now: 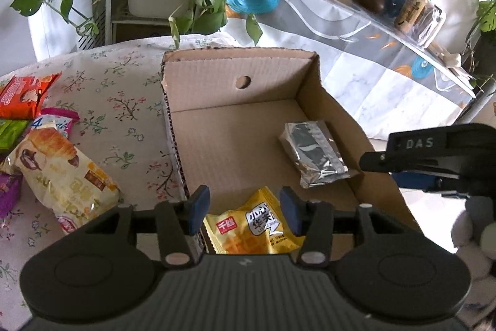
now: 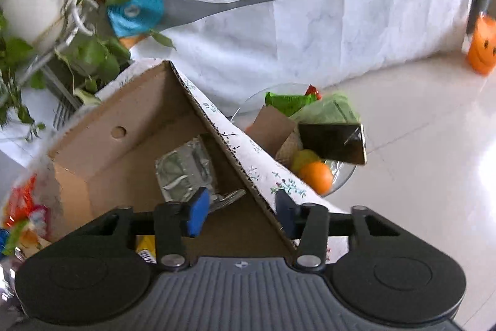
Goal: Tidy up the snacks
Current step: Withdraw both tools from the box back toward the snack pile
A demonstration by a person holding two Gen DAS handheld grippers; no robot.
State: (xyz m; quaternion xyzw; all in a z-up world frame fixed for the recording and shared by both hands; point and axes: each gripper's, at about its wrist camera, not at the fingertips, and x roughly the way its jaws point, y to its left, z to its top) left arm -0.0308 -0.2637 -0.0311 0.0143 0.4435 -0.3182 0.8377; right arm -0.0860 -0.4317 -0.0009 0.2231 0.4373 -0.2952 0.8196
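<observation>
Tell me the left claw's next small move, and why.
Probably swing left toward the croissant pack on the floral cloth. The left claw is open and empty over the box, where the yellow waffle pack and silver packet already lie.

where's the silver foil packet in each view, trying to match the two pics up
Left wrist: the silver foil packet lies inside the cardboard box, right of centre, against the box's right wall.
Right wrist: the same packet sits at centre-left, just beyond the left blue finger, on the box floor.
Shared landmark: the round hole in the box's far wall.
</observation>
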